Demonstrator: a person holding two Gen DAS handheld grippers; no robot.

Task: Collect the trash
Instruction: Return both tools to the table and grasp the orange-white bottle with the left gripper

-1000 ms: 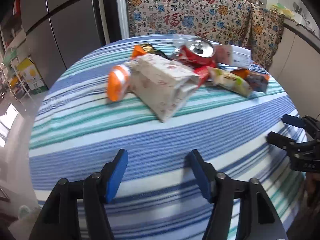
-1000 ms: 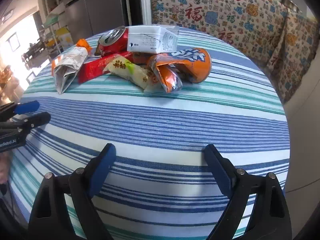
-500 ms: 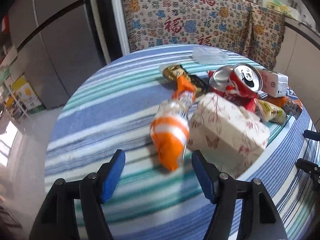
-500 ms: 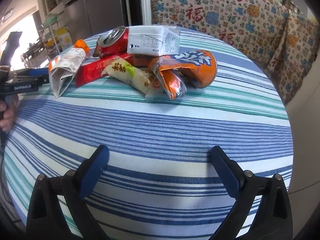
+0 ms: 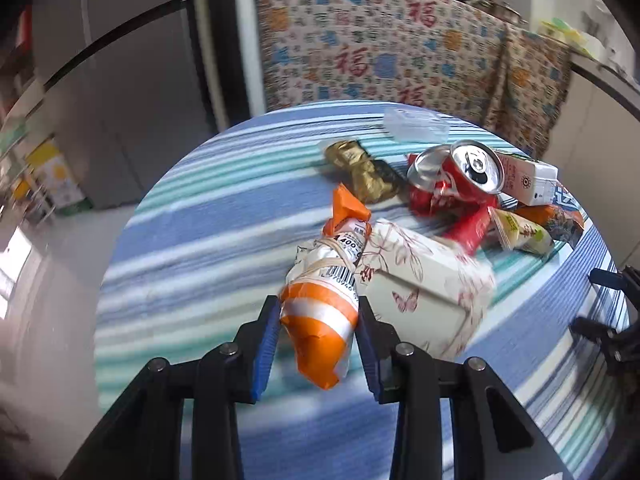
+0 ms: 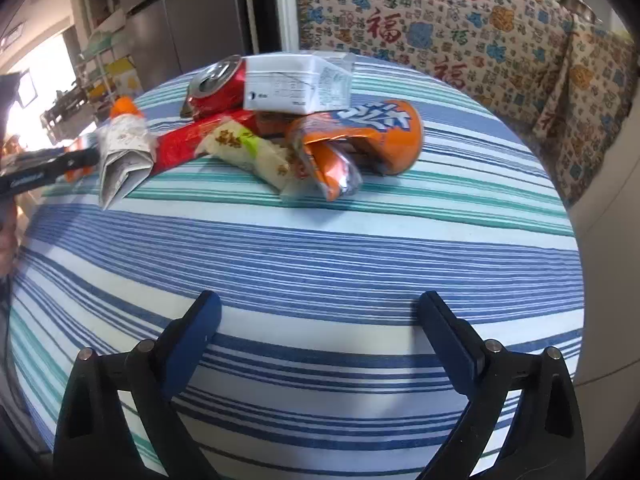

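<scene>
Your left gripper (image 5: 318, 344) is pinching the near end of the orange wrapper (image 5: 324, 300), whose long axis is running straight away from the fingers, beside the paper bag (image 5: 424, 280). Your right gripper (image 6: 320, 332) is hanging spread, well back from it.

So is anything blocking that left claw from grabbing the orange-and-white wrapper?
Nothing visible: the orange-and-white wrapper already sits between the left gripper fingers. The floral paper packet presses against its right side, but not between them.

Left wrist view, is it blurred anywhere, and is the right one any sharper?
Left wrist view: motion smear on the floral paper bag and tablecloth; the can stays crisp. Right wrist view: mostly sharp, though the left gripper is smeared and the window glare washes out.
</scene>
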